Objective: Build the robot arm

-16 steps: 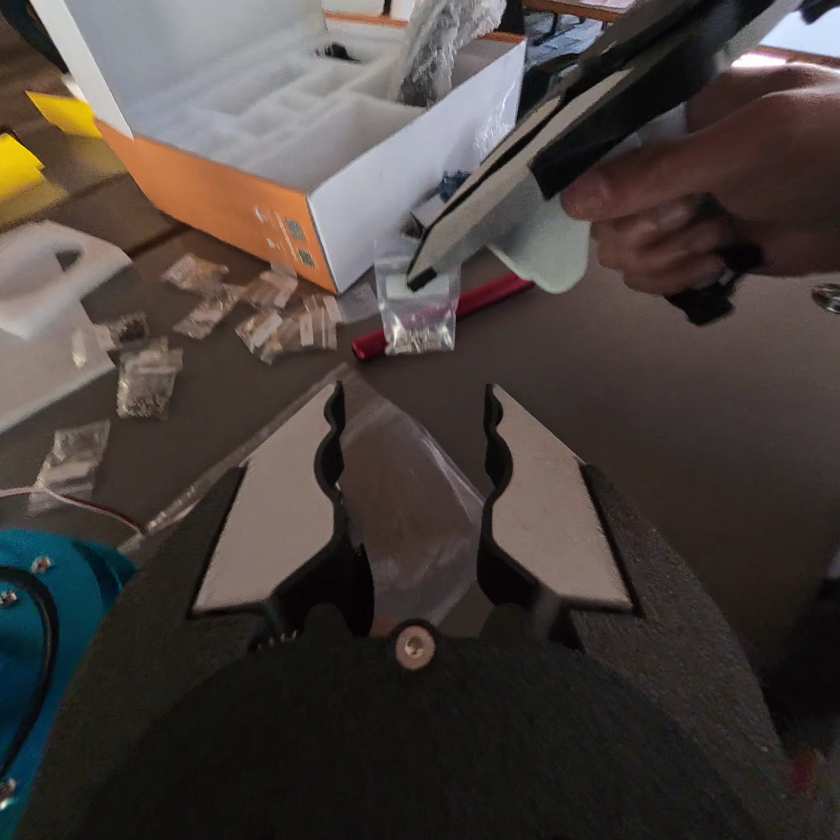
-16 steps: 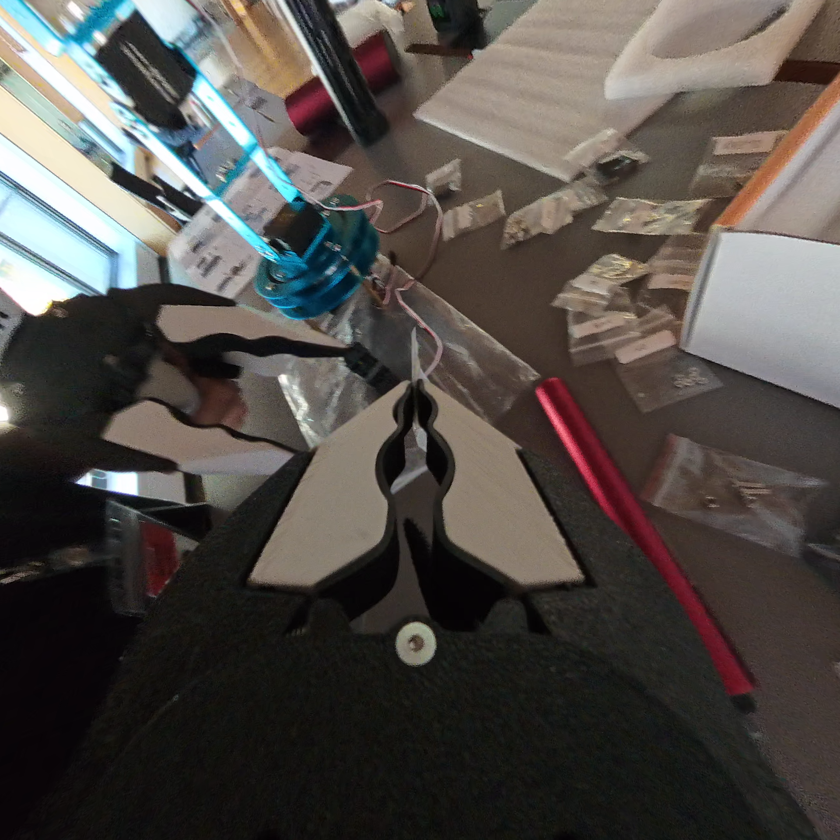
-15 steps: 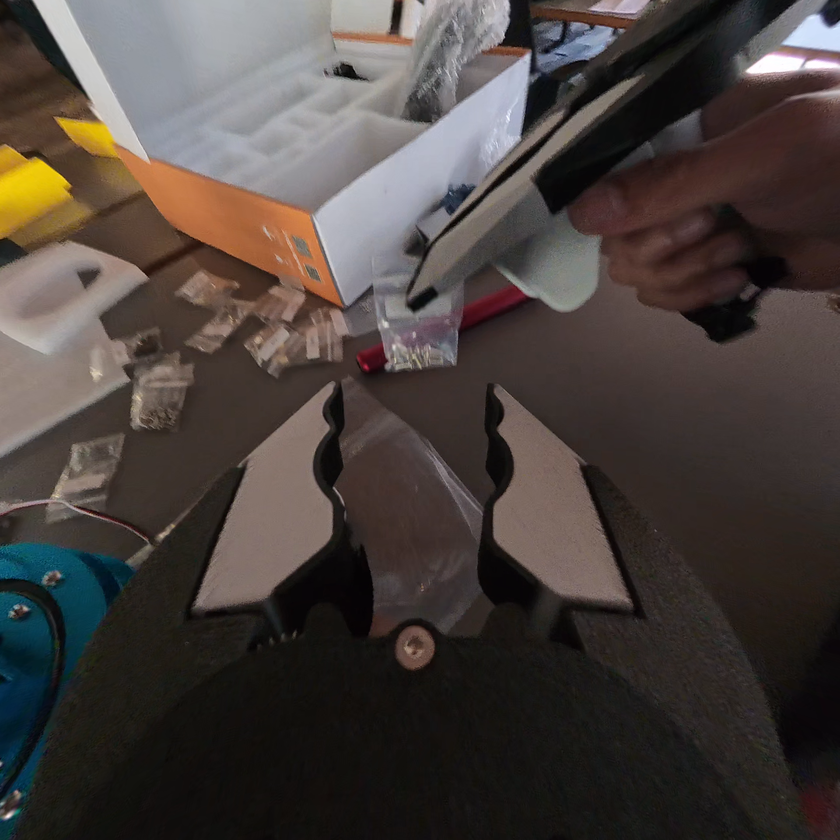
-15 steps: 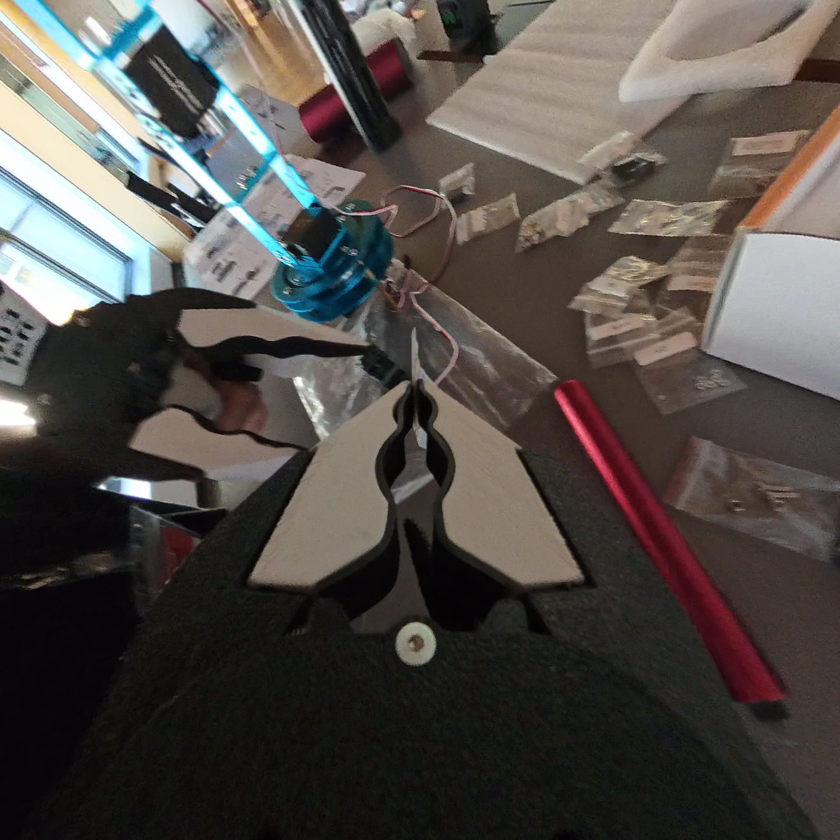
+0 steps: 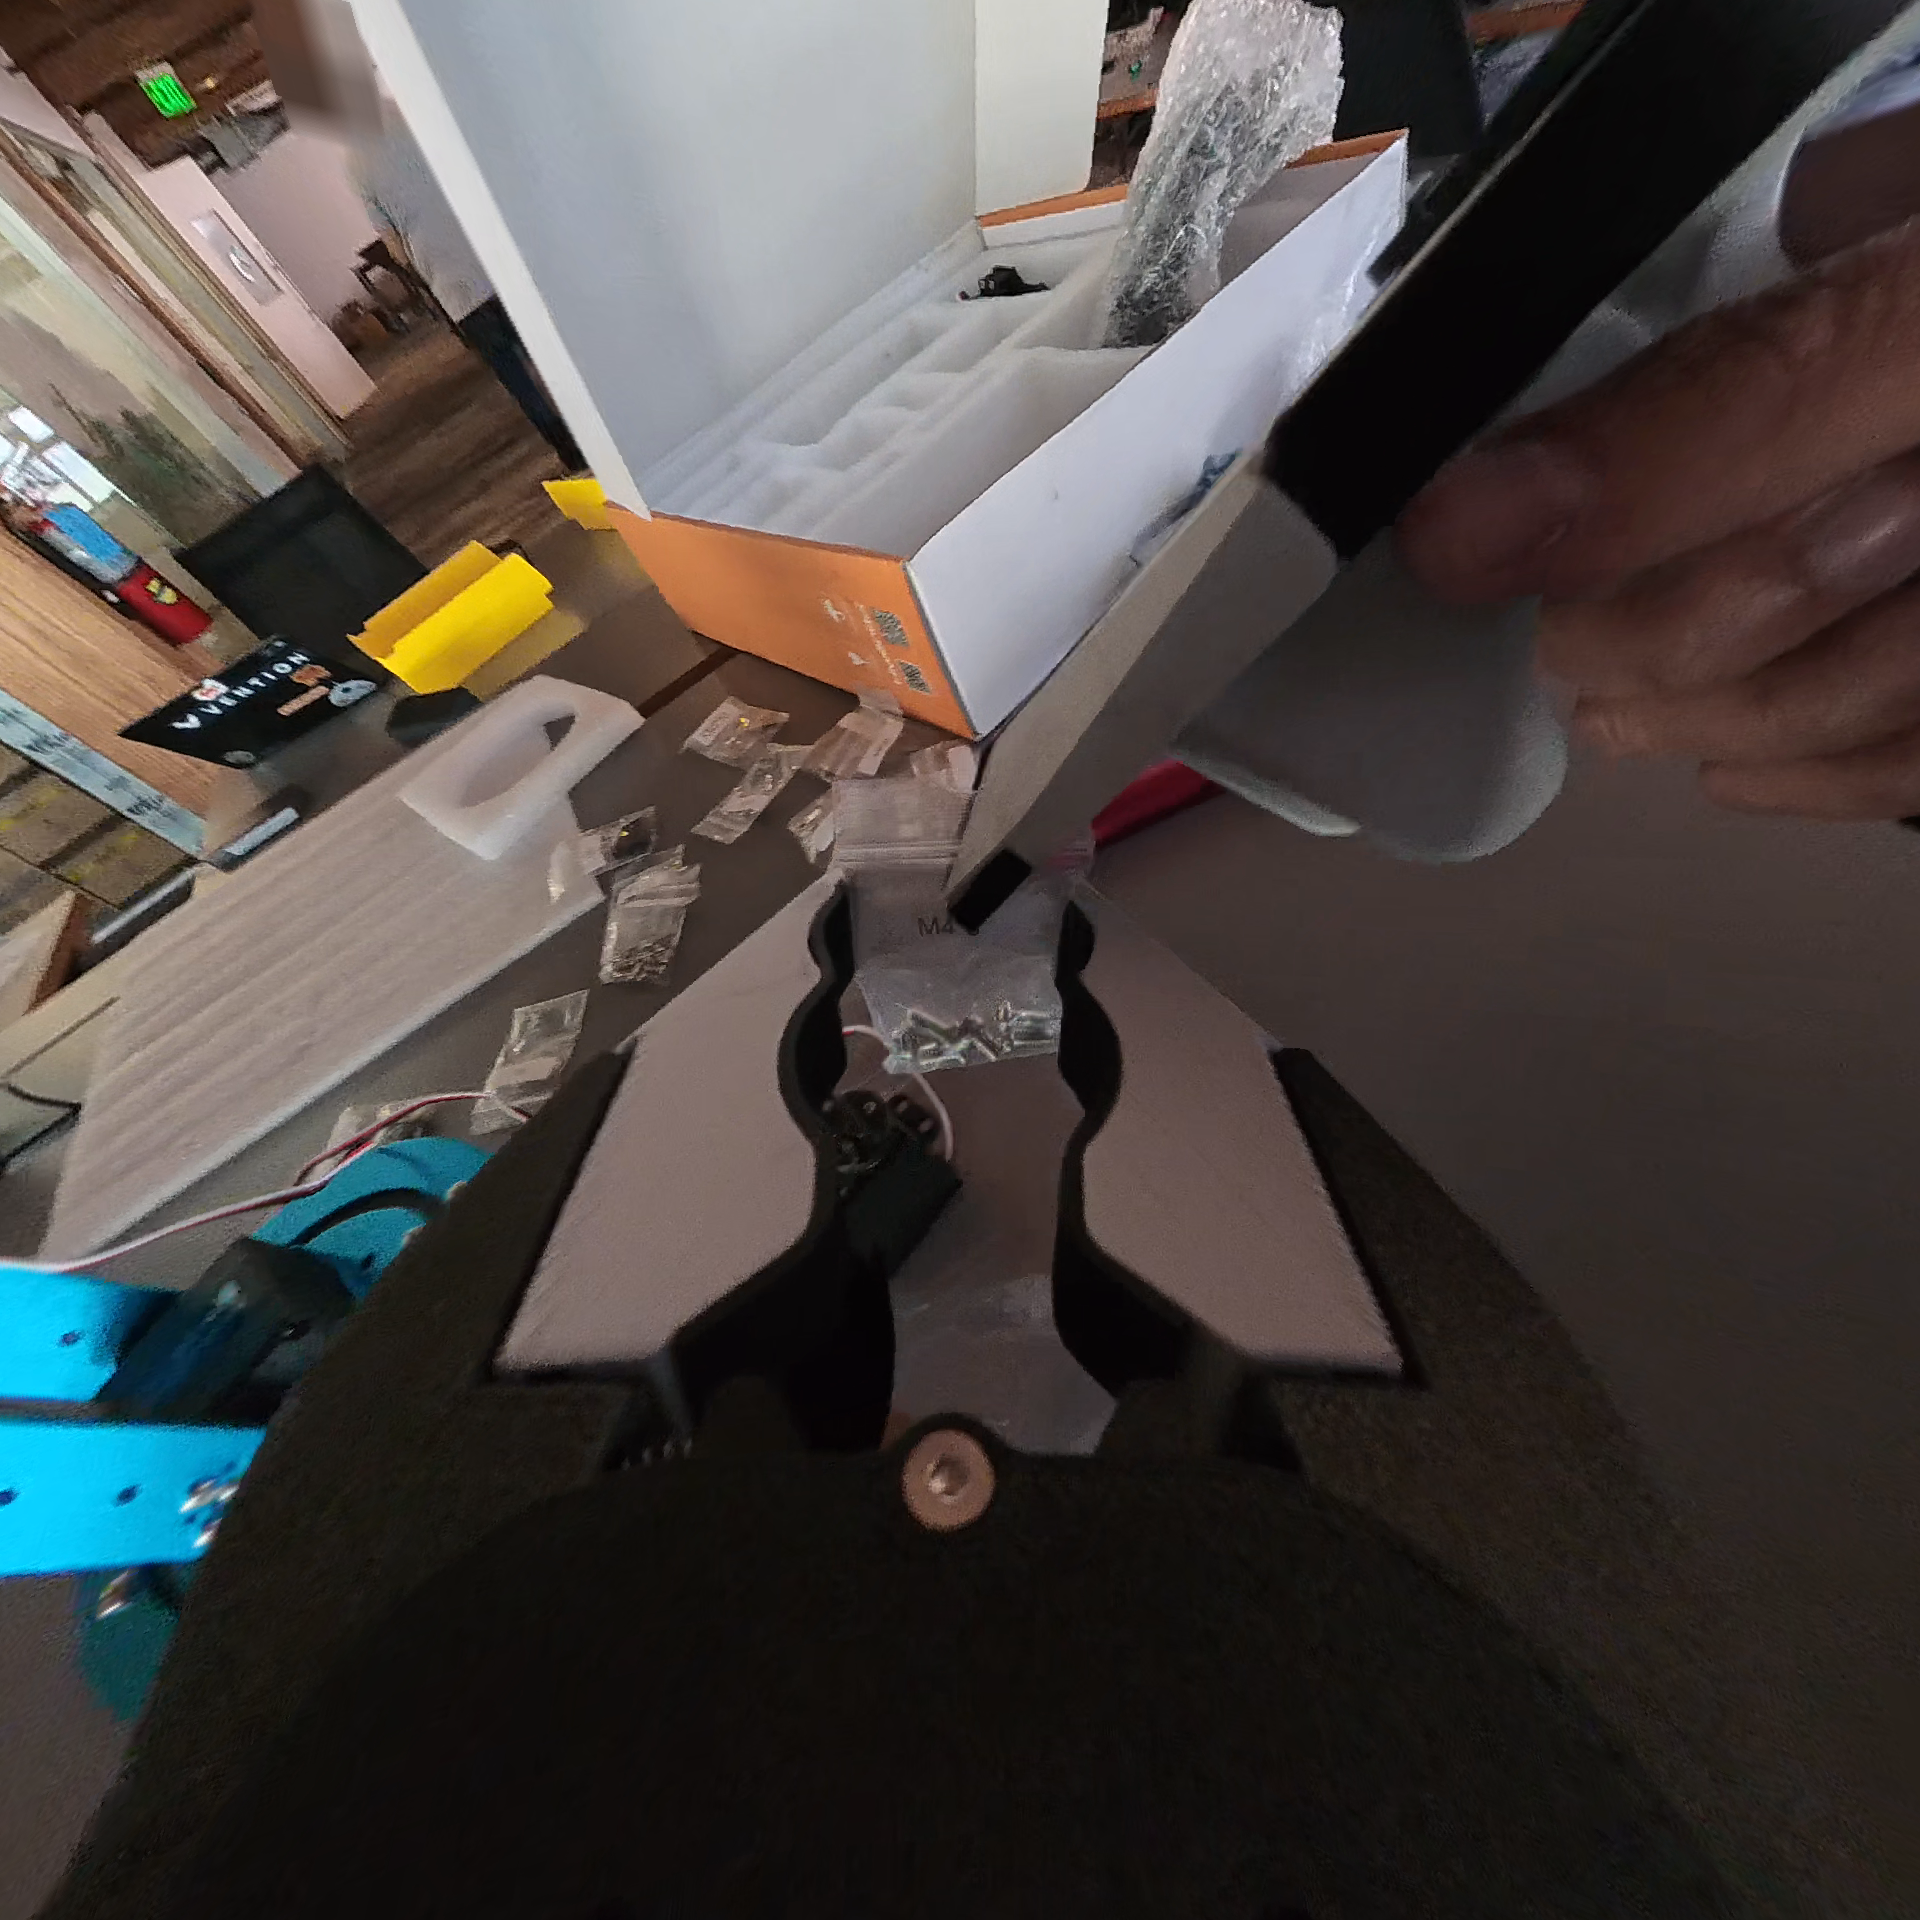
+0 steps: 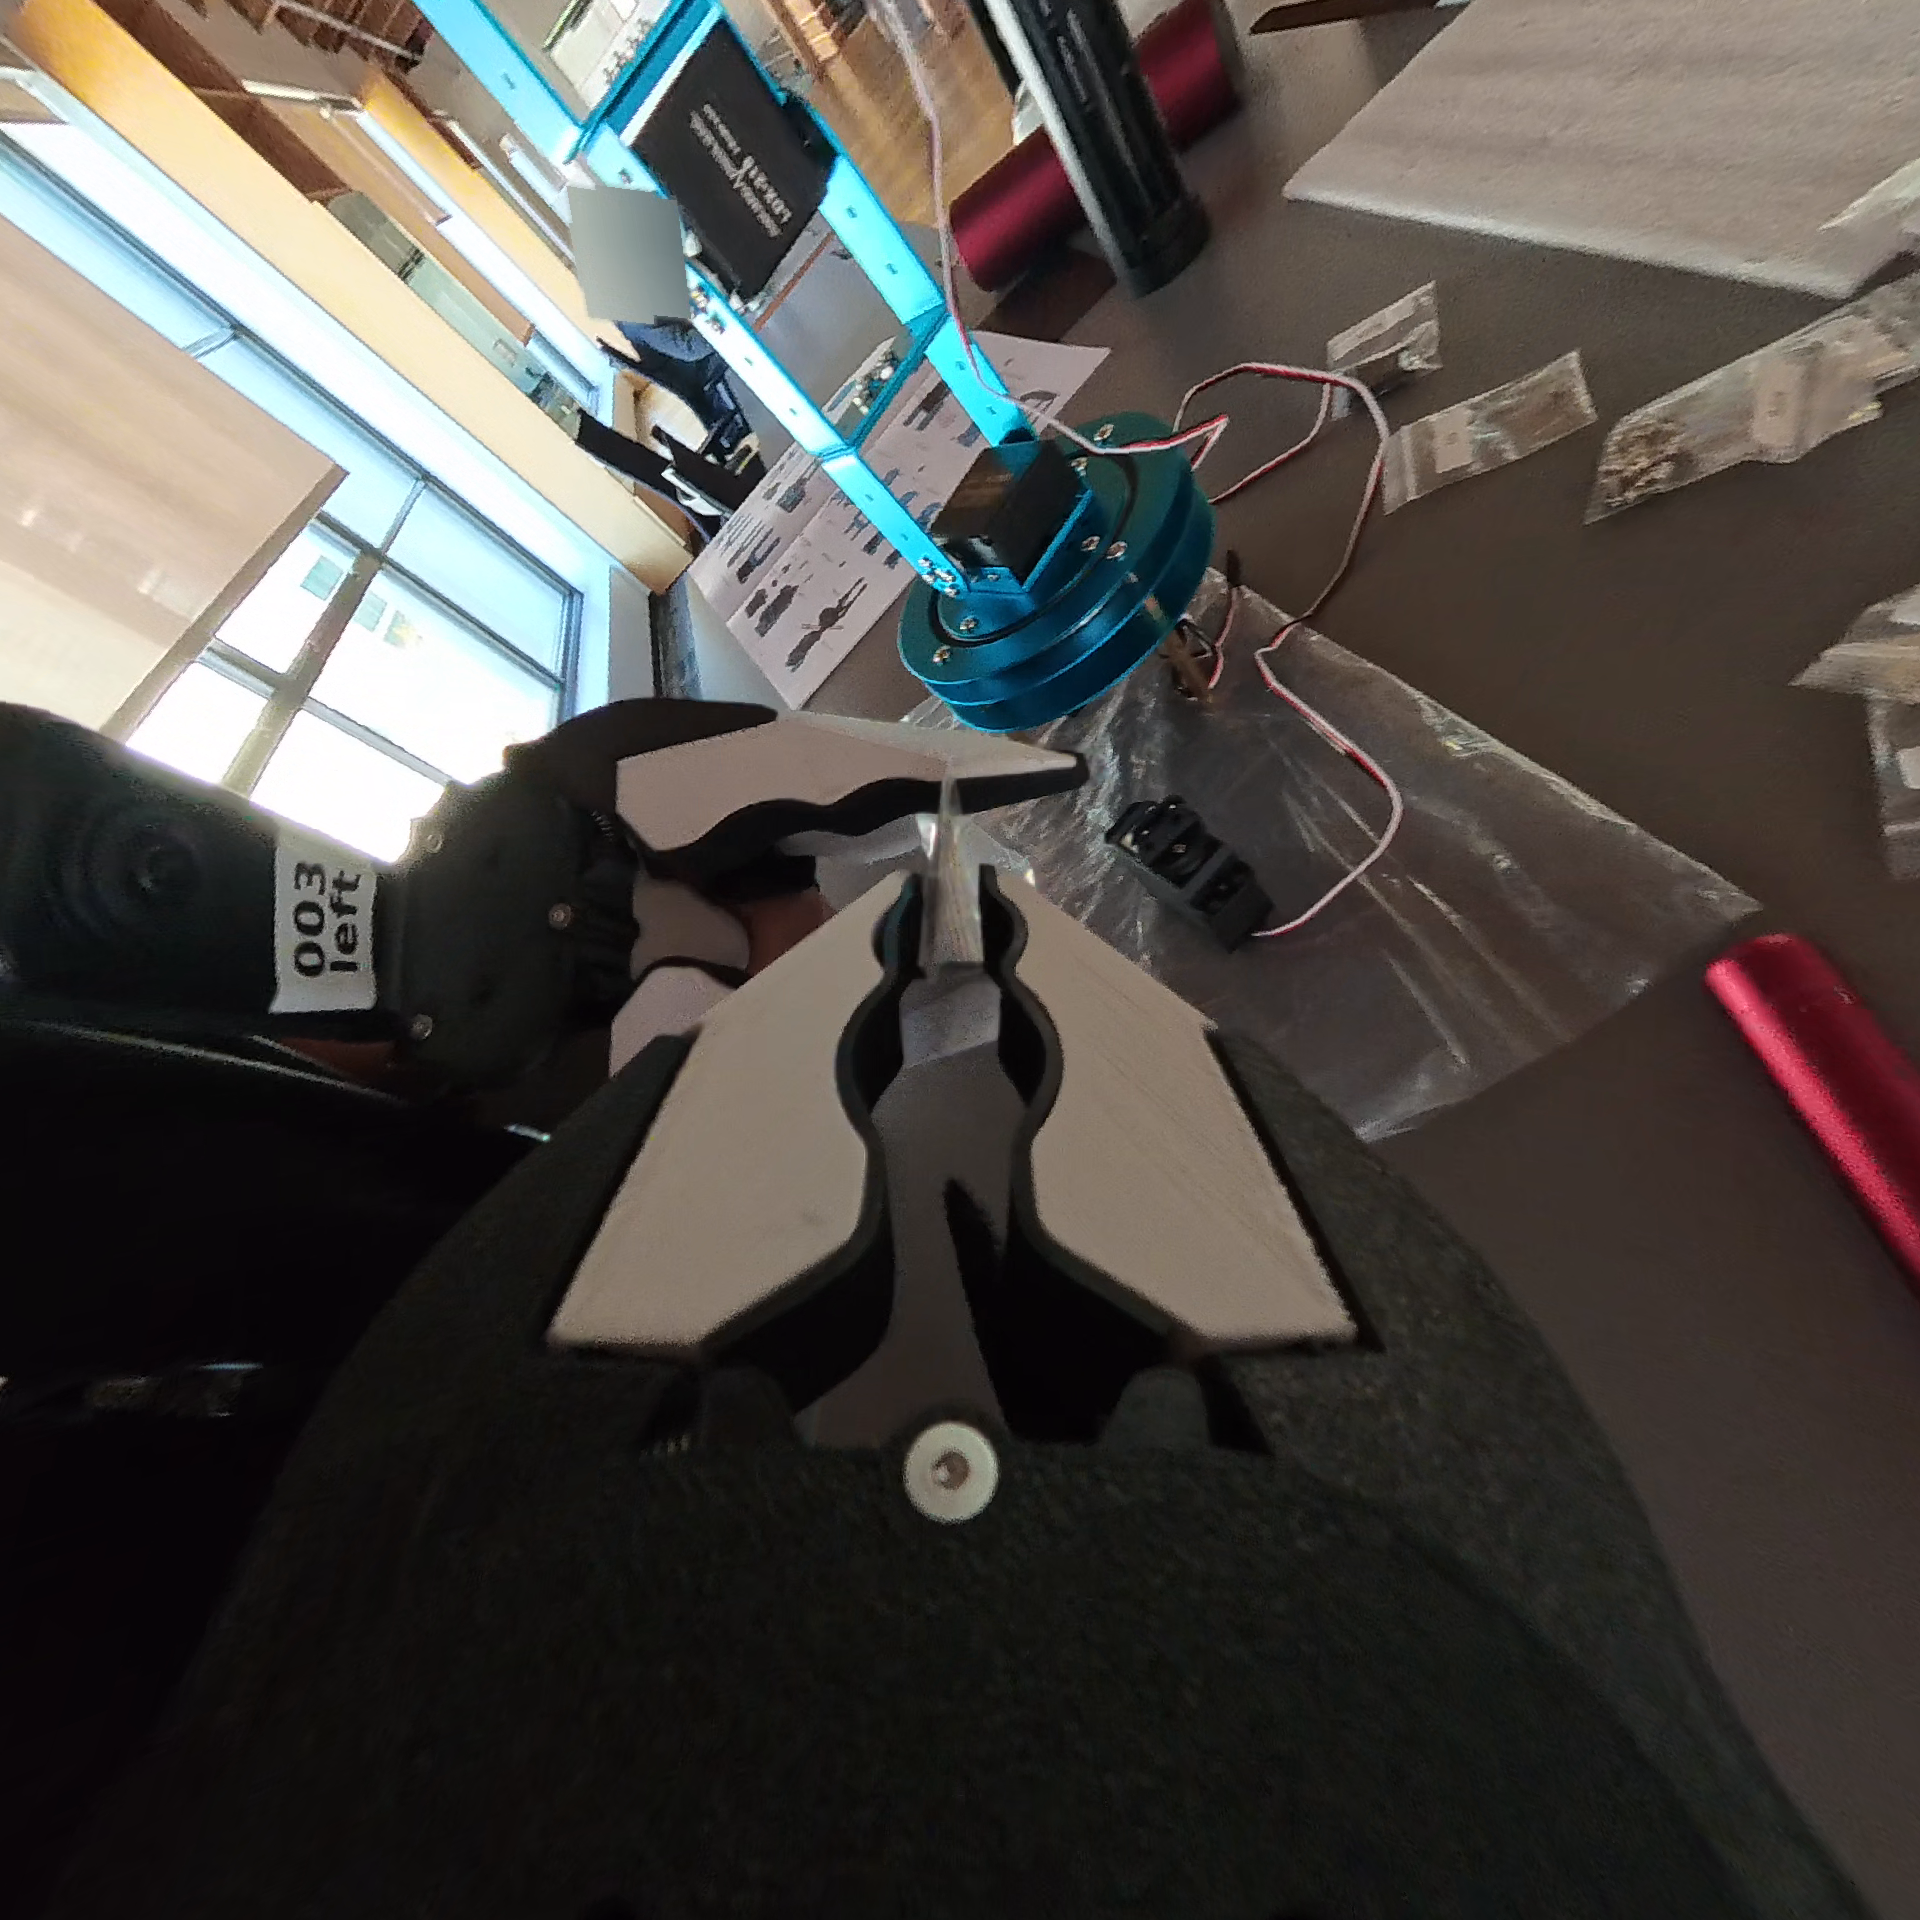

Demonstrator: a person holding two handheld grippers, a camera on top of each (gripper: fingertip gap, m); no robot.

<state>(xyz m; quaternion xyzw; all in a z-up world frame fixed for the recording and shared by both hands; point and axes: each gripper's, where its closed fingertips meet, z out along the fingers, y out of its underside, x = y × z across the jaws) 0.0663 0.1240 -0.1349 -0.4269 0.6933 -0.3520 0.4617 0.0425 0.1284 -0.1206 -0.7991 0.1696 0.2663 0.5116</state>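
Up close, the right tool [image 6: 951,894] is pinched on a small clear bag of screws [image 5: 961,987], which hangs between the spread jaws of the left tool [image 5: 951,925]. At 12 o'clock on the counter [image 5: 1558,1091] sits an open white-and-orange box [image 5: 1039,551].

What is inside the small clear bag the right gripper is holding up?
Small silver screws lie bunched at the bottom of the clear bag. The right gripper covers its upper corner.
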